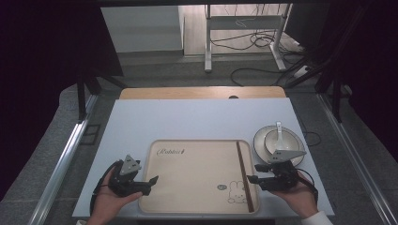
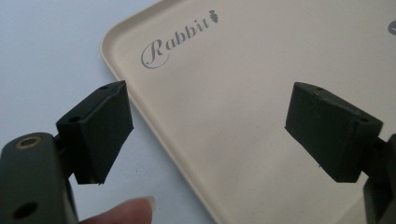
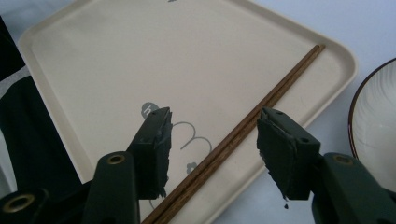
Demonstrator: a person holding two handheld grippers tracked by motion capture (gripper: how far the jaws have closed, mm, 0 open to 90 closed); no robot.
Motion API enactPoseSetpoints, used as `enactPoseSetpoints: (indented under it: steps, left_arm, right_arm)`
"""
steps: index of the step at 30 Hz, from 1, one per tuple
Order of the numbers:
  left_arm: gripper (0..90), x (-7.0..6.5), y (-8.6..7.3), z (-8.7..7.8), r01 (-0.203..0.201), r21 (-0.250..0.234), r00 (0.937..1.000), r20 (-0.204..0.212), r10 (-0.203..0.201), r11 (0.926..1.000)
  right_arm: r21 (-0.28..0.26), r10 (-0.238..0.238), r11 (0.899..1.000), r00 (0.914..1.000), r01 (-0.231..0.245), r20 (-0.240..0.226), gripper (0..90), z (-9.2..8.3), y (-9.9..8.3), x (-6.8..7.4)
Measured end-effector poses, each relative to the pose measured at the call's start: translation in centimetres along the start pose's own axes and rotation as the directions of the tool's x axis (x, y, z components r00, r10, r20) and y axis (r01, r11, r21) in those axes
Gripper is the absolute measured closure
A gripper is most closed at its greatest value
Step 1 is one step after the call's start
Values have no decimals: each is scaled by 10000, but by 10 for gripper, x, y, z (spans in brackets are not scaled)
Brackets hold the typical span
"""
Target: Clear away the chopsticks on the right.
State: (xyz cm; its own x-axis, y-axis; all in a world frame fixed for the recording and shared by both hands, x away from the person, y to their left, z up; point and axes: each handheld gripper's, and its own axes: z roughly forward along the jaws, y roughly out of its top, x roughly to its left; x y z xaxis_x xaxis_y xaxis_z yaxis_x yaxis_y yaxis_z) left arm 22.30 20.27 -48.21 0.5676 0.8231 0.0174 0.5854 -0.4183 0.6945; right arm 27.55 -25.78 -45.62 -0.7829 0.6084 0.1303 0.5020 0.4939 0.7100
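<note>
High view: lying on the beige rabbit-print tray, near its right rim, a pair of dark wooden chopsticks, long axis running from the near edge away toward the far edge. Hovering just beside the tray's right rim, the right tool, jaws standing apart and gripping nothing, pointing leftward at the chopsticks. Resting at the tray's left rim, the left tool, well apart from the chopsticks. Sitting on the white counter just behind the right tool, a plate carrying a bowl with a white spoon.

Left gripper view: left tool gaping wide, empty, straddling the tray's rim near the "Rabbit" lettering.

Right gripper view: right tool open, nothing between the pads; chopsticks passing diagonally below the gap, closer to the right-hand jaw. Judging from this, the right hand being much nearer, with any closing needing the jaws set across that long axis.
</note>
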Motion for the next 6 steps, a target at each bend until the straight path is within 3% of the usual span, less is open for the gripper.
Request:
enactPoseSetpoints:
  steps: [6]
  left_arm:
    - [149, 1, 0, -1, 35, -28, 10000, -3, -35, 10000]
  right_arm:
    - [-14, -117, 9999, 9999, 117, -5, 343, 2, 0, 1]
